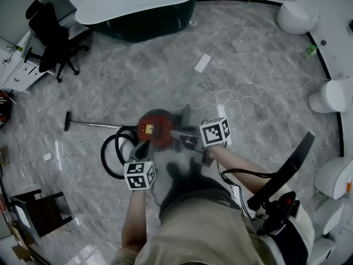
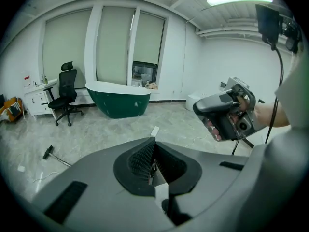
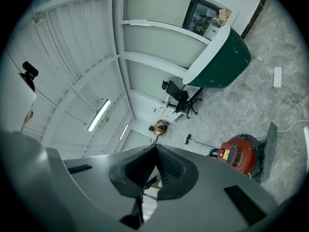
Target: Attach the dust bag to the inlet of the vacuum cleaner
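Head view first: red vacuum cleaner (image 1: 156, 130) stands on the marble floor (image 1: 259, 65) at picture centre, its black hose (image 1: 113, 156) looped at its 8 o'clock and its wand (image 1: 91, 125) lying out toward 9 o'clock. I see the left tool (image 1: 144, 147) at the cleaner's 6 o'clock, tips just over its near edge, and the right tool (image 1: 179, 134) at its 3 o'clock, pointing in at the body. A dark green bathtub (image 1: 138, 7) sits at 12 o'clock and an office chair (image 1: 52, 43) at 10 o'clock. In the left gripper view, that tool's ribbed pads are pressed together with nothing between them; tub and chair lie at 11 and 9 o'clock, and a hand carries the right tool at 3 o'clock. In the right gripper view, its pads also meet, empty, and the cleaner shows at 4 o'clock with a grey panel (image 3: 268, 149) upright beside it.
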### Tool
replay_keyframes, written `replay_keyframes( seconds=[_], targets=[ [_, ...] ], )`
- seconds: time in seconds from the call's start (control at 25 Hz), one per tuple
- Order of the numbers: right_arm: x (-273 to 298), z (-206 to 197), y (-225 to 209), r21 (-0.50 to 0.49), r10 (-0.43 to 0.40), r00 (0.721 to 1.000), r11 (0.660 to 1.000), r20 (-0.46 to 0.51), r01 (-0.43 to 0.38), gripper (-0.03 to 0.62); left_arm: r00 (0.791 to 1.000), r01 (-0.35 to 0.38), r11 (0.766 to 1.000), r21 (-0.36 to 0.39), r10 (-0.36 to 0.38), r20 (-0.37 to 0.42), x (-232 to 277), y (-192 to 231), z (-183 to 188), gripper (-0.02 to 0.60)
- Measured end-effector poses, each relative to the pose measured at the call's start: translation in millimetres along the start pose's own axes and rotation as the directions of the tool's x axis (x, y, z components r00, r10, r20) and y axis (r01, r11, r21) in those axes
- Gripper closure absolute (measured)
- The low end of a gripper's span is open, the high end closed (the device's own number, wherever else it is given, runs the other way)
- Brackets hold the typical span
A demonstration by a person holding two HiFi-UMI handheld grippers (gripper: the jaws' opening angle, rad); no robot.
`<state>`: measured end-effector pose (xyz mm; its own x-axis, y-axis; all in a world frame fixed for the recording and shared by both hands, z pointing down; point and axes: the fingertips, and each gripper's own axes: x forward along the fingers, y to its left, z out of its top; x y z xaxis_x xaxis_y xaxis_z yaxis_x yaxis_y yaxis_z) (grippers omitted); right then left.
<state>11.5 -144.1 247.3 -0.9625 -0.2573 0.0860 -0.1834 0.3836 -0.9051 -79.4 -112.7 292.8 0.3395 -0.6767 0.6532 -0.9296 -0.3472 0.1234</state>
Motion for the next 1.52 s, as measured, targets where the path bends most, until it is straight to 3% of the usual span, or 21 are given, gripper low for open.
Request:
replay_keyframes(
  seconds=[0.2,0.52,0.96,1.52],
  targets=[
    [-5.1,-4.3,10.8,0.035,0.009,1.0,0.999,-0.016,-0.009,0.577,0.999,0.02,1.0,-0.015,-0.019,0.026,-14.4,-12.3,2.1,0.589],
    [10.8,-12.2,29.4,0.003,-0.006,0.999,1.0,-0.039,0.006,0.577,0.995,0.06,0.997,-0.042,-0.056,0.086,-42.0,-6.3,3.9,0.589],
    [56.4,-60.1,70.8,-0.032,-0.017,0.999,0.999,-0.042,0.016,0.577,0.968,0.158,0.983,-0.092,-0.136,0.213,-116.3,17.0,-5.7,0.589],
    [82.4,-136.6,135.6,-0.1,-0.02,0.999,0.995,-0.034,0.016,0.577,0.955,0.096,0.992,-0.082,-0.068,0.288,-215.7,35.8,-47.7,0.589]
  ],
)
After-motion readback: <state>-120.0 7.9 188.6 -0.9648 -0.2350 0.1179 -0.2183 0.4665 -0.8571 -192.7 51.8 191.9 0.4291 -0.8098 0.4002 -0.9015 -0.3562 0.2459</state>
